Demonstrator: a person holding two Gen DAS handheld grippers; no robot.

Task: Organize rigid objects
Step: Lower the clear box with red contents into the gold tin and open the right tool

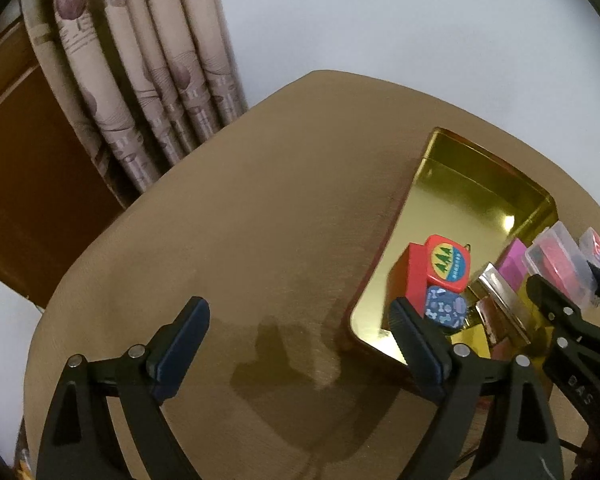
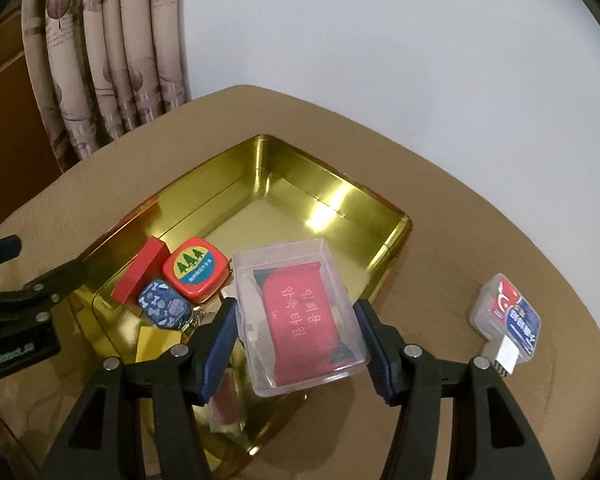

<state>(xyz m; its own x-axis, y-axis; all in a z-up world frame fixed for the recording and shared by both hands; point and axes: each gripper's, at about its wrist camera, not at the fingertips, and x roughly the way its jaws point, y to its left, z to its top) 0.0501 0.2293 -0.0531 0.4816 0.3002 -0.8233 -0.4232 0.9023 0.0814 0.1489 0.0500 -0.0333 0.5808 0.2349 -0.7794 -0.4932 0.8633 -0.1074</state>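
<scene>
The clear plastic case [image 2: 300,312] with the red insert is pinched across its long sides by the right hand-held gripper [image 2: 296,340], above the near end of the gold tin tray [image 2: 400,224]. It looks stiff and light with smooth, probably slippery walls; flat side walls at mid-length suit the pads best. The left hand-held gripper [image 1: 300,344] is spread wide, nothing between its pads, over the bare surface [image 1: 240,240] beside the tray. In the tray: one red block [image 2: 140,272], one red tape measure [image 2: 196,274], one blue patterned fob [image 2: 164,308]. One small clear box [image 2: 506,316] lies apart on the surface.
</scene>
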